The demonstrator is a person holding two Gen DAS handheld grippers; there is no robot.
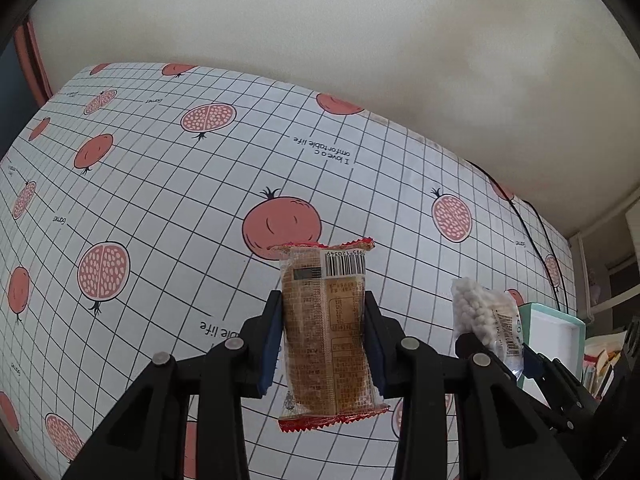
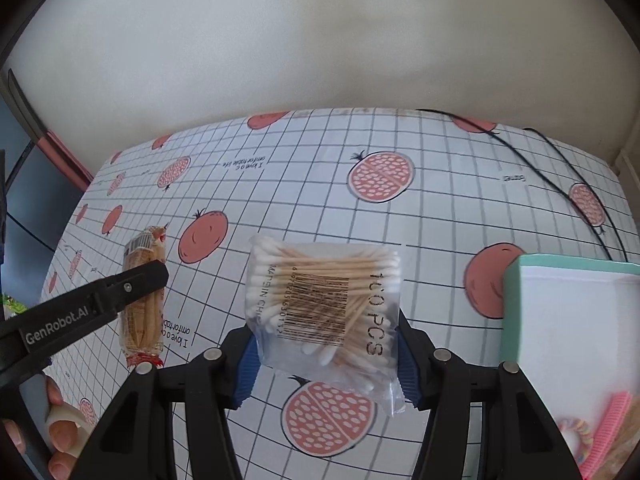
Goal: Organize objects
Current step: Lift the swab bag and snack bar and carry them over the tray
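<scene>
Both tongs are loaded and up off the bench (image 1: 168, 184)! The left tongs (image 1: 324, 344) are clamped across the middle of a wrapped snack bar (image 1: 326, 336), held upright above the pomegranate cloth. The right tongs (image 2: 326, 360) pinch the lower part of a clear bag of cotton swabs (image 2: 324, 304), just left of the mint-rimmed box (image 2: 560, 312). Both packs look light; the film is probably slippery (the snack may crumble if squeezed hard), so mid-body grips suit. The box is cut off at the right edge, its pink contents hard to identify.
</scene>
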